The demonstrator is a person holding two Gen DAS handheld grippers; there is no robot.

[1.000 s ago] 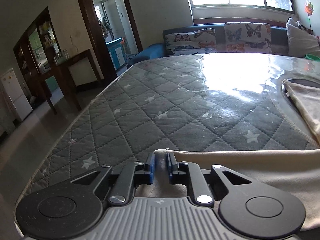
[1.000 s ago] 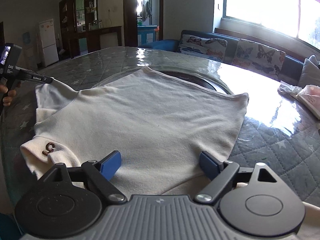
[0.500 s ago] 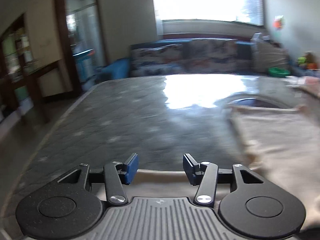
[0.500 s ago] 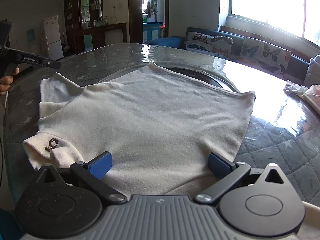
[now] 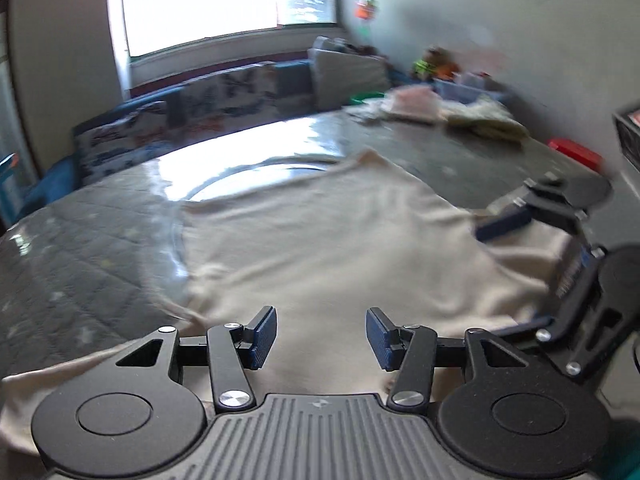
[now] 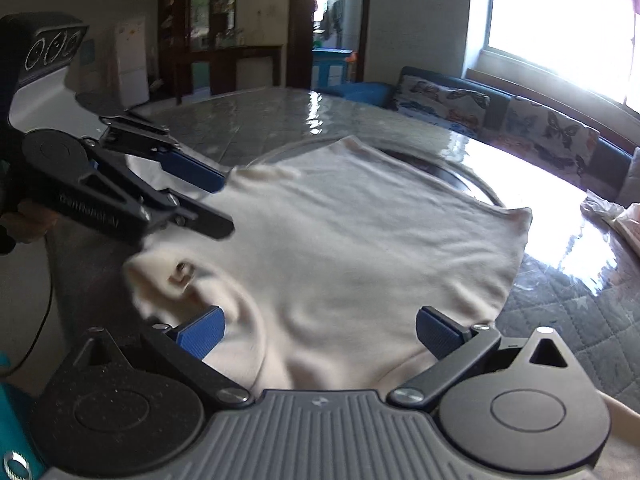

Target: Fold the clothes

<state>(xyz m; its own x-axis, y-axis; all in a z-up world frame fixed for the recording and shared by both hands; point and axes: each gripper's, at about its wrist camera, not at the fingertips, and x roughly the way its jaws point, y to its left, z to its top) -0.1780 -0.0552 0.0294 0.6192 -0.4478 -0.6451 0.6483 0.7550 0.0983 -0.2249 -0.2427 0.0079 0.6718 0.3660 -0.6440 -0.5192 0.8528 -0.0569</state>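
Observation:
A cream shirt [image 5: 320, 240] lies spread flat on the grey quilted table [image 5: 80, 260]. My left gripper [image 5: 321, 320] hovers open over the shirt's near edge, with nothing between its blue pads. In the right wrist view the same gripper [image 6: 226, 206] reaches in from the left, above the shirt [image 6: 360, 248] near its shoulder. My right gripper [image 6: 320, 320] stands wide open over the near part of the shirt, beside the collar with a small emblem [image 6: 182, 272]. It grips nothing. From the left wrist view it [image 5: 500, 276] shows at the right edge.
Piles of other clothes [image 5: 440, 108] and a red object [image 5: 576, 152] sit at the far right of the table. More folded cloth [image 6: 624, 216] lies at the table's right edge. A sofa with butterfly cushions [image 6: 500, 108] runs behind. A hand [image 6: 28, 220] holds the left gripper.
My left gripper let go of the cloth edge, opened, and swung right over the shirt near the collar. My right gripper opened wider and shifted slightly. The cloth by the collar has bunched.

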